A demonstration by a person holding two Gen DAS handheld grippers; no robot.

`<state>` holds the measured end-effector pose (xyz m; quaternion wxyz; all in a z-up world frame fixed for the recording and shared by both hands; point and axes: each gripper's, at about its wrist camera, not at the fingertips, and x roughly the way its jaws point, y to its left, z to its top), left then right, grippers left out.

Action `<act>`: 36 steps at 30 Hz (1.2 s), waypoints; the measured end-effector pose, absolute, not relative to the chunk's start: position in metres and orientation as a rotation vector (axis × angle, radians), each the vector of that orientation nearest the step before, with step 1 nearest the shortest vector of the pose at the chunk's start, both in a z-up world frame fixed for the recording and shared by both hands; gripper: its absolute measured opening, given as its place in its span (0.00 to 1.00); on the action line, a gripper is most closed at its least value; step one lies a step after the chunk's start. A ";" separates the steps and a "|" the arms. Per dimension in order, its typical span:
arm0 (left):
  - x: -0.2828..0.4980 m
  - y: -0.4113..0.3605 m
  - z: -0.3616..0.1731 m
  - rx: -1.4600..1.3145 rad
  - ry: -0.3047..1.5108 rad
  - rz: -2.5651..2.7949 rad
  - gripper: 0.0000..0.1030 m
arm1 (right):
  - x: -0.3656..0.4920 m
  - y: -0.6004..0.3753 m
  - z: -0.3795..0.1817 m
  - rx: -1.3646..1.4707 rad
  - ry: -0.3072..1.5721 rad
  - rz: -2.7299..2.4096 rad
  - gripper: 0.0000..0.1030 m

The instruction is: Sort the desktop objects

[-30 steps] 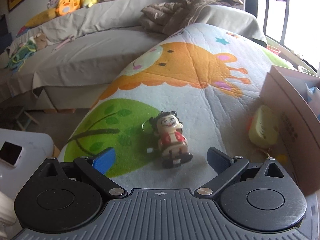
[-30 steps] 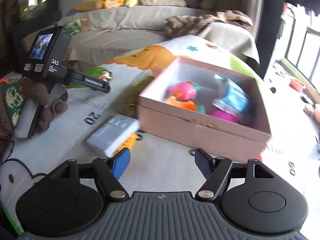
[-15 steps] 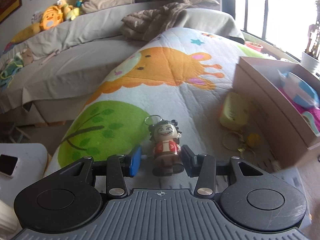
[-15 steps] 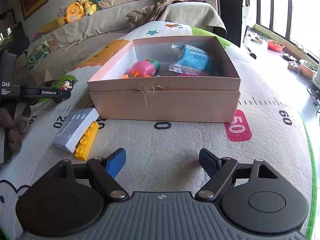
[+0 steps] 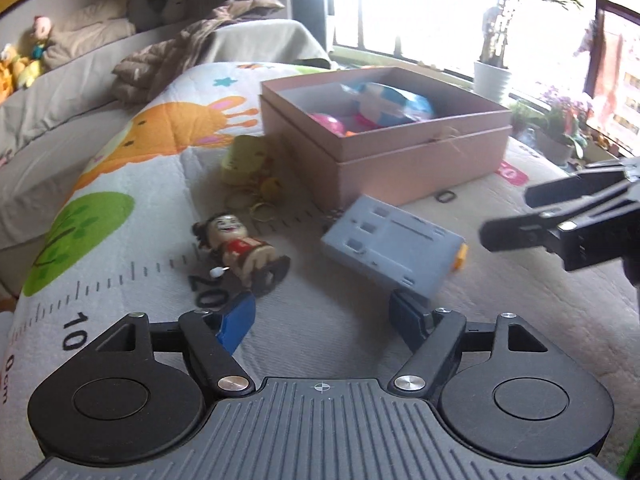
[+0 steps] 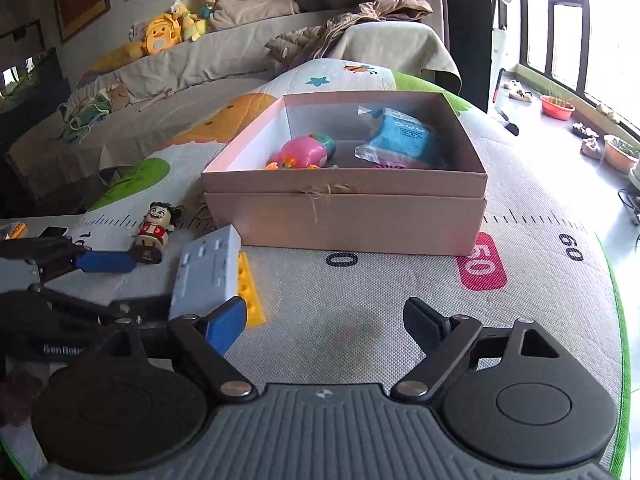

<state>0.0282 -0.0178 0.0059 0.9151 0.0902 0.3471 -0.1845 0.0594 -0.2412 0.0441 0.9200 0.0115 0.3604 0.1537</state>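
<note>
A small doll (image 5: 240, 246) with black hair and a red top lies tilted on the printed mat, just ahead of my left gripper's blue pad. My left gripper (image 5: 323, 317) is opening, with only mat between its jaws. A grey flat box (image 5: 392, 240) rests on a yellow brick (image 6: 250, 292), its near corner by my left gripper's right finger. The open pink box (image 6: 344, 208) holds a pink toy (image 6: 304, 152) and a blue packet (image 6: 404, 136). My right gripper (image 6: 325, 322) is opening over bare mat with nothing in it. In the right wrist view my left gripper (image 6: 132, 284) reaches in beside the doll (image 6: 154, 232).
A yellow toy with key rings (image 5: 248, 156) lies left of the pink box (image 5: 384, 136). My right gripper (image 5: 516, 216) juts in from the right of the left wrist view. A sofa with plush toys (image 6: 160, 38) stands behind the mat. Plant pots (image 6: 556, 106) line the window.
My left gripper closed on the doll, carried it toward the grey box and let go; the doll now lies on the mat. My right gripper spread wider and sank slightly.
</note>
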 end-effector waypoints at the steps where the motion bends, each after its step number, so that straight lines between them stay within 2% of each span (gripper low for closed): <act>1: 0.023 -0.020 0.006 0.188 0.717 -0.410 0.84 | 0.059 -0.241 0.045 0.029 0.739 0.320 0.84; 4: 0.012 -0.019 0.007 0.205 0.700 -0.406 0.93 | 0.059 -0.234 0.051 0.050 0.732 0.370 0.84; 9: 0.015 -0.001 0.007 0.250 0.692 -0.219 0.95 | 0.056 -0.199 0.058 -0.046 0.706 0.469 0.84; 12: 0.026 0.022 0.008 0.175 0.715 -0.095 0.97 | 0.056 -0.175 0.053 -0.156 0.685 0.474 0.78; 13: 0.030 0.029 0.007 0.143 0.725 -0.066 0.97 | 0.054 -0.167 0.051 -0.207 0.667 0.468 0.67; 14: 0.033 0.038 0.008 0.102 0.735 -0.036 0.97 | 0.053 -0.158 0.047 -0.265 0.664 0.465 0.51; 15: 0.035 0.044 0.008 0.073 0.742 -0.017 0.97 | 0.051 -0.154 0.047 -0.274 0.665 0.487 0.48; 21: 0.035 0.054 0.008 0.041 0.744 0.000 0.99 | 0.036 -0.163 0.055 -0.165 0.721 0.678 0.47; 25: 0.035 0.051 0.005 0.044 0.743 0.003 1.00 | 0.038 -0.179 0.062 -0.151 0.666 0.564 0.49; 30: 0.035 0.050 0.004 0.037 0.746 0.004 1.00 | 0.057 -0.192 0.047 -0.159 0.703 0.425 0.49; 31: 0.035 0.050 0.004 0.037 0.746 0.005 1.00 | 0.062 -0.195 0.043 -0.144 0.724 0.421 0.44; 32: 0.036 0.050 0.004 0.038 0.747 0.005 1.00 | 0.067 -0.197 0.039 -0.127 0.745 0.419 0.34; 36: 0.036 0.050 0.004 0.040 0.748 0.007 1.00 | 0.068 -0.208 0.035 -0.149 0.728 0.345 0.30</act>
